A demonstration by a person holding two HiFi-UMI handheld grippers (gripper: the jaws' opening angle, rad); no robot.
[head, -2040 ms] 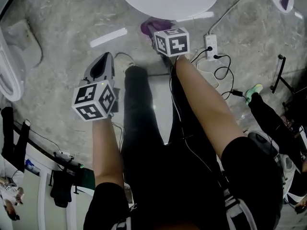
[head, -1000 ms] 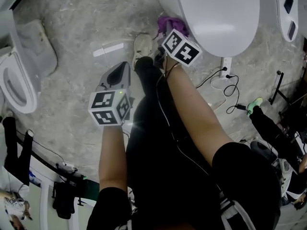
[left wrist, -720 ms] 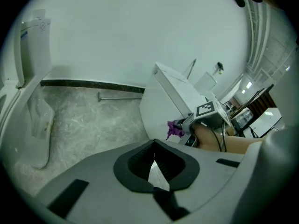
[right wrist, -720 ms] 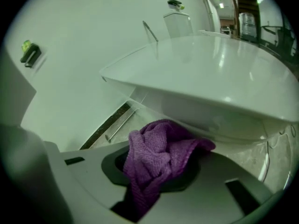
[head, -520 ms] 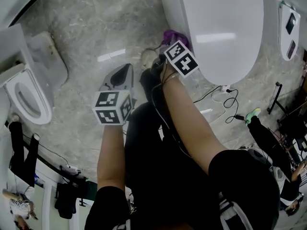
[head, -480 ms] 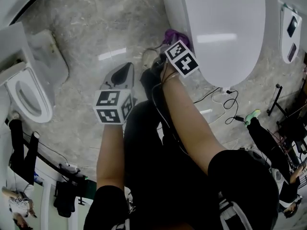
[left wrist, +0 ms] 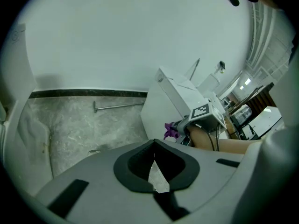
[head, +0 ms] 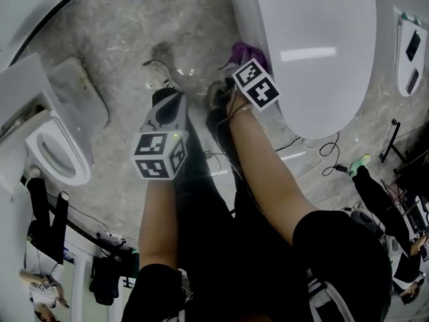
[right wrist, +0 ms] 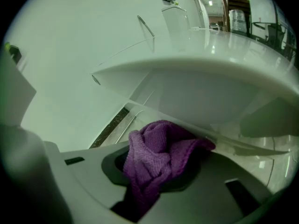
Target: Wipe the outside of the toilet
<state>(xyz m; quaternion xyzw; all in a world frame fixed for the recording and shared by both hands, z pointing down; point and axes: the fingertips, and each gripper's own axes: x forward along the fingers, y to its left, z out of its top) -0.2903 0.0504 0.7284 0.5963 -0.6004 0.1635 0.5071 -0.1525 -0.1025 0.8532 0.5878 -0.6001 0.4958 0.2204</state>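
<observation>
Toilet, white glossy ceramic with its lid down (head: 322,52): standing on the grey marbled floor (head: 114,39) ahead and to the right of the legs; left flank below the rim judged to be the patch in hand.
Right gripper (right wrist: 156,171): clenched on a bunched purple knitted cloth (head: 244,49), the wad bulging out past the jaws.
Cloth position: low at the toilet's left side, tucked just under the overhanging rim; touching or a hair short, cannot tell.
Left gripper (left wrist: 154,148): pressed together on nothing, hanging over bare floor, apart from the toilet.
Pressure: lead with the soft wad, never the hard jaw ends, to spare the glaze from scraping.
Stroke: follow the curve of the flank in long overlapping passes, rim downward, so drips land on unwiped ceramic.
Grip: firm clamp advised; a loose wad likely to drag out on the rim's underside.
Angle: tilt the wrist so the fullest fold meets the surface flat.
Farther off: second white toilet with an open bowl (head: 53,154) at the left, thin metal rod (left wrist: 119,105) lying by the wall; neither needed.
</observation>
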